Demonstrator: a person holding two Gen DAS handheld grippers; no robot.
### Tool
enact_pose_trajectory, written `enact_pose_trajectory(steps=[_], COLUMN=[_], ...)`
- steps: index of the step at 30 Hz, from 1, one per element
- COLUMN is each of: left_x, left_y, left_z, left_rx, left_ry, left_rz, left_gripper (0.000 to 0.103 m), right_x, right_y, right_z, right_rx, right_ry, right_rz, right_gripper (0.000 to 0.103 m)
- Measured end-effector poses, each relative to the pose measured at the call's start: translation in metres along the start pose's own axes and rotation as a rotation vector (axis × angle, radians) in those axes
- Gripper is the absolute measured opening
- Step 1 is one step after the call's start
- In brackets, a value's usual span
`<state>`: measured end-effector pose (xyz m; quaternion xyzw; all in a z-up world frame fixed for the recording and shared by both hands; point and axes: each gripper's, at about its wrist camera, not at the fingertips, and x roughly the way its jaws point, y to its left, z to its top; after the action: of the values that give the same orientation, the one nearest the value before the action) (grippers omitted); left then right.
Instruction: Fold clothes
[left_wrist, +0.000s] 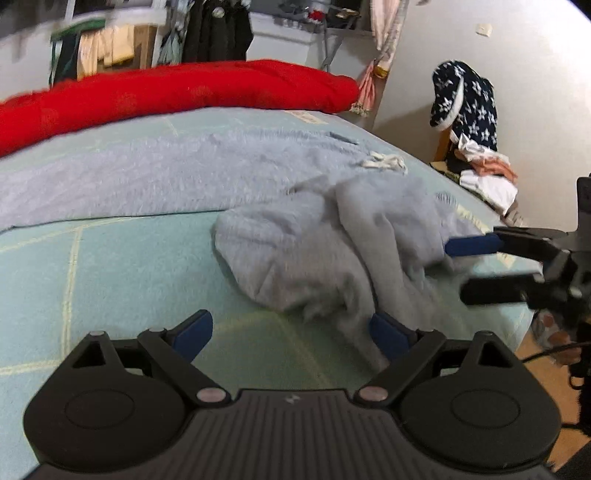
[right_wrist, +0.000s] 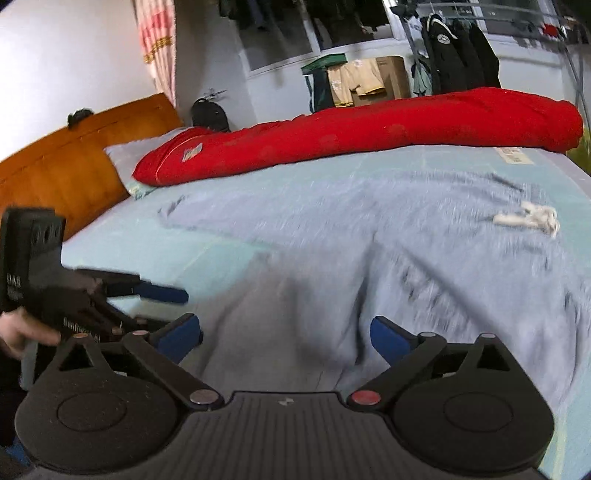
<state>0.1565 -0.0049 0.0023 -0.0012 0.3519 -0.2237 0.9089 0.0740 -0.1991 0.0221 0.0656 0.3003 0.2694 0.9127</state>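
A pale blue-grey fleece garment (left_wrist: 325, 240) lies on the bed, spread flat at the back and bunched into a heap at the front right. My left gripper (left_wrist: 291, 336) is open just before the heap, its right pad at the cloth's edge, nothing held. From the right, my right gripper (left_wrist: 456, 269) stands open beside the heap, its upper pad at the cloth's edge. In the right wrist view, my right gripper (right_wrist: 286, 334) hovers open over the garment (right_wrist: 369, 240), which is blurred. My left gripper (right_wrist: 162, 308) is at the left, held by a hand (right_wrist: 18, 332).
A red quilt (left_wrist: 184, 96) lies rolled along the bed's far side. A white drawstring (left_wrist: 384, 162) rests on the garment. The wooden headboard (right_wrist: 74, 162) stands at the left. Beyond the bed's right edge, a chair holds a star-patterned garment (left_wrist: 465, 99) and other clothes.
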Motion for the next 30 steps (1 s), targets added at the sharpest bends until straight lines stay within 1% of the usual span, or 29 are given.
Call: enact_pose_trajectory(steps=[2, 3, 7, 9, 12, 15, 16, 18, 21, 22, 23, 24, 26, 27, 30], left_x=[-0.004, -0.005, -0.01, -0.014, -0.02, -0.031, -0.035, -0.042, -0.043, -0.042, -0.038, -0.033, -0.025, -0.02, -0.014], left_y=[-0.004, -0.003, 0.005, 0.003, 0.002, 0.011, 0.017, 0.029, 0.041, 0.045, 0.047, 0.049, 0.053, 0.055, 0.053], left_z=[-0.005, -0.006, -0.004, -0.008, -0.011, -0.009, -0.008, -0.005, -0.005, -0.005, -0.004, -0.002, 0.002, 0.006, 0.02], left_rx=[0.018, 0.01, -0.068, -0.082, -0.103, -0.121, -0.134, -0.165, -0.188, -0.19, -0.192, -0.194, -0.202, -0.204, -0.184], left_ry=[-0.035, -0.051, -0.091, -0.1, -0.094, -0.076, -0.074, -0.077, -0.063, -0.056, -0.042, -0.028, 0.003, 0.028, 0.065], left_rz=[-0.002, -0.012, -0.001, -0.012, -0.037, -0.02, -0.015, -0.002, 0.013, 0.016, 0.015, 0.014, 0.015, 0.016, 0.031], left_gripper=[0.091, 0.09, 0.09, 0.09, 0.091, 0.091, 0.091, 0.092, 0.092, 0.092, 0.092, 0.092, 0.092, 0.092, 0.092], right_x=[-0.005, -0.009, -0.025, -0.031, -0.03, -0.024, -0.02, -0.009, 0.014, 0.023, 0.033, 0.041, 0.056, 0.063, 0.076], right_y=[0.002, 0.002, 0.002, 0.005, 0.017, 0.038, 0.046, 0.063, 0.088, 0.096, 0.102, 0.107, 0.112, 0.112, 0.106], right_z=[-0.02, -0.03, -0.064, -0.076, -0.076, -0.059, -0.053, -0.04, -0.027, -0.024, -0.022, -0.021, -0.017, -0.015, -0.006], right_rx=[0.001, 0.007, 0.062, 0.076, 0.038, -0.06, -0.105, -0.214, -0.42, -0.485, -0.539, -0.57, -0.615, -0.638, -0.7], right_ry=[-0.001, -0.004, -0.029, -0.041, -0.038, -0.049, -0.05, -0.052, -0.066, -0.068, -0.057, -0.045, -0.007, 0.015, 0.069], right_rz=[0.012, 0.017, 0.027, 0.046, 0.071, 0.126, 0.124, 0.055, -0.163, -0.225, -0.263, -0.269, -0.249, -0.276, -0.366], right_gripper=[0.102, 0.102, 0.102, 0.102, 0.103, 0.103, 0.103, 0.103, 0.103, 0.103, 0.103, 0.103, 0.103, 0.103, 0.103])
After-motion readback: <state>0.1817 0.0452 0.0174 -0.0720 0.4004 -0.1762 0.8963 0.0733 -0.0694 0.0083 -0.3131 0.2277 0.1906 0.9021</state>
